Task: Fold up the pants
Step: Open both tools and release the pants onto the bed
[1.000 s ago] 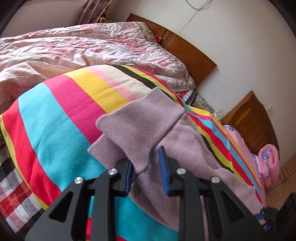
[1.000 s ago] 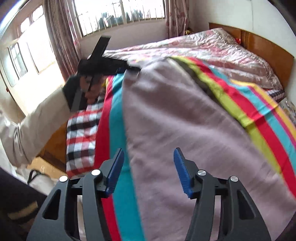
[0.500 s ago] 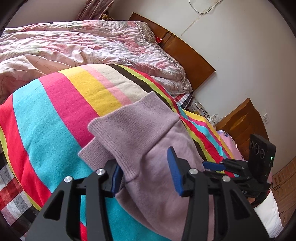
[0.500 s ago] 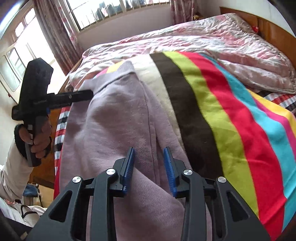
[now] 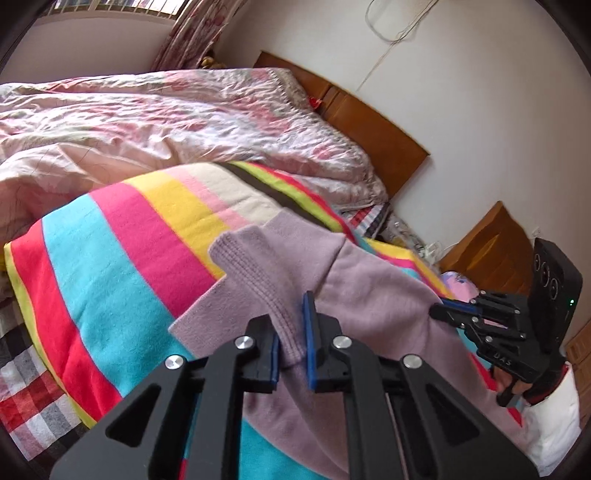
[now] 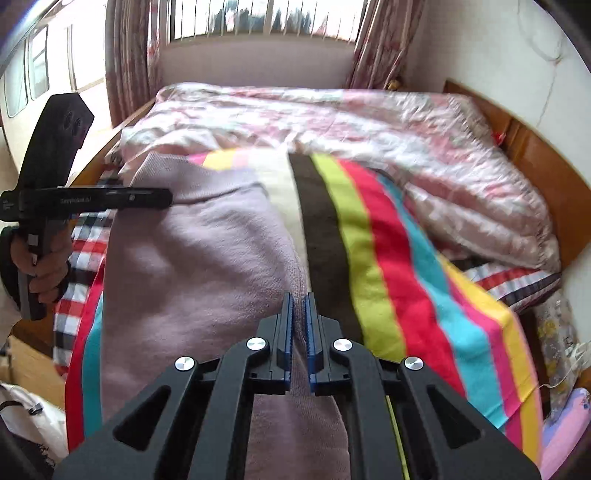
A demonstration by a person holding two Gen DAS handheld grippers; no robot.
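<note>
Lilac knit pants (image 5: 369, 288) lie lengthwise on a striped blanket (image 5: 110, 266) on the bed. In the left wrist view my left gripper (image 5: 290, 321) is closing, and its blue pads press on the ribbed end band of the pants. My right gripper (image 5: 439, 310) shows at the right edge, at the pants' other end. In the right wrist view my right gripper (image 6: 298, 299) is closing with its pads nipping a ridge of the lilac pants (image 6: 192, 266). My left gripper (image 6: 166, 192), held by a hand (image 6: 44, 266), sits at the far corner.
A pink flowered quilt (image 5: 184, 118) is bunched behind the striped blanket (image 6: 388, 258). A wooden headboard (image 5: 369, 125) runs along the white wall. A checked sheet (image 6: 85, 251) shows at the bed's near edge, and a curtained window (image 6: 258, 22) stands beyond the bed.
Both grippers went from open to shut on the pants. The right gripper swept right along the pants onto a ridge of cloth. The left stayed at the ribbed band.
</note>
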